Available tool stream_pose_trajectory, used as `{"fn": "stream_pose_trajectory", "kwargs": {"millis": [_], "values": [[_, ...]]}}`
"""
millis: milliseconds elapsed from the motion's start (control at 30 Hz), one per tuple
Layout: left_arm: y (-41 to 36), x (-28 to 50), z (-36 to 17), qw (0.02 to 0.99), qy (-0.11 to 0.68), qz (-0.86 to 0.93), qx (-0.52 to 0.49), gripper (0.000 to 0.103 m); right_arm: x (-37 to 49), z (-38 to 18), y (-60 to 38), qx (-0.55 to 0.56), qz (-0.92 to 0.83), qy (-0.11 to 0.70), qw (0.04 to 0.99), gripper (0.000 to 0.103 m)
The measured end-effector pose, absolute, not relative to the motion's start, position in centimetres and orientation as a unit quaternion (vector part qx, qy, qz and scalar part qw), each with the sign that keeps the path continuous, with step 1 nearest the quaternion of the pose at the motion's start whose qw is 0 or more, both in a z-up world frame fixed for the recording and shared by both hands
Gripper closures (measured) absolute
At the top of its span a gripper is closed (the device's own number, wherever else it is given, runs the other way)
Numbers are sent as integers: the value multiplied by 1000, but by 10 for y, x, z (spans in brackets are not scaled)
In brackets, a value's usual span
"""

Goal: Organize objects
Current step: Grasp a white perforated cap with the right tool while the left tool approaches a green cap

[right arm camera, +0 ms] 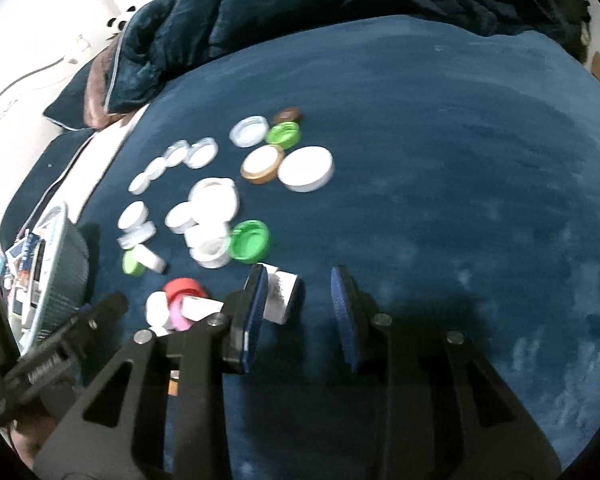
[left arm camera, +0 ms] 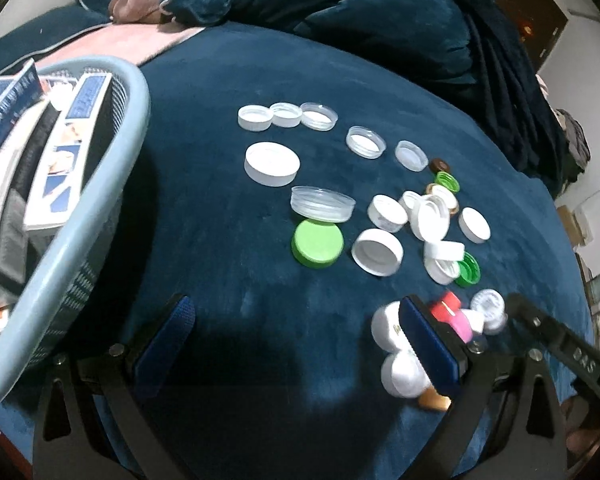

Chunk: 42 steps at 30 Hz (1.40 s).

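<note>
Many bottle caps and jar lids lie scattered on a dark blue velvet bed cover point(left arm camera: 228, 80). They are mostly white or clear, with a large green lid point(left arm camera: 317, 243), small green caps point(left arm camera: 469, 267), a red cap point(left arm camera: 444, 307) and a pink one point(left arm camera: 463, 325). My left gripper point(left arm camera: 296, 338) is open and empty, low over the cover just in front of the pile. My right gripper point(right arm camera: 302, 308) is open; a white cap point(right arm camera: 281, 297) stands on edge between its fingers, next to the left pad point(right arm camera: 256, 300). The other gripper shows at the right edge of the left wrist view point(left arm camera: 560, 340).
A pale blue plastic basket point(left arm camera: 80, 216) with boxes inside stands at the left, also in the right wrist view point(right arm camera: 66, 276). A crumpled blue quilt point(left arm camera: 340, 0) lies at the far side. The cover's right half point(right arm camera: 480, 168) bears no caps.
</note>
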<state>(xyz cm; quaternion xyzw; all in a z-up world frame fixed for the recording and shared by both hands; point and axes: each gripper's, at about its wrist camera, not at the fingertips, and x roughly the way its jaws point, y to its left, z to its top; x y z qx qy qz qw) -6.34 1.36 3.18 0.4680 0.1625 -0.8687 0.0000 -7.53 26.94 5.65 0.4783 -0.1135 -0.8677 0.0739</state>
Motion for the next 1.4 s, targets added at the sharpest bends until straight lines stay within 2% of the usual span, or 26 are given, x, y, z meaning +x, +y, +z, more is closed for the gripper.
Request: {"fn": "stream_pose_trajectory", "kwargs": {"millis": [600, 800, 900, 933, 967, 1033, 1200, 1400], "values": [[10, -89, 19, 25, 139, -874, 466, 3, -67, 54, 279, 477, -867, -128, 65, 64], [15, -103, 19, 10, 121, -879, 461, 17, -68, 54, 278, 474, -868, -129, 64, 64], [20, -106, 25, -17, 121, -881, 457, 42, -66, 55, 278, 470, -871, -131, 63, 64], [24, -104, 27, -23, 115, -881, 458, 58, -66, 55, 279, 468, -871, -132, 63, 59], [27, -101, 28, -25, 108, -881, 460, 66, -65, 55, 278, 467, -872, -132, 62, 55], [34, -97, 28, -30, 94, -881, 463, 69, -66, 55, 279, 467, -873, -131, 56, 55], [41, -83, 30, -39, 80, -878, 471, 69, -72, 50, 277, 476, -868, -134, 57, 54], [38, -70, 32, -38, 77, -875, 476, 69, -74, 56, 247, 474, -866, -108, 120, 51]]}}
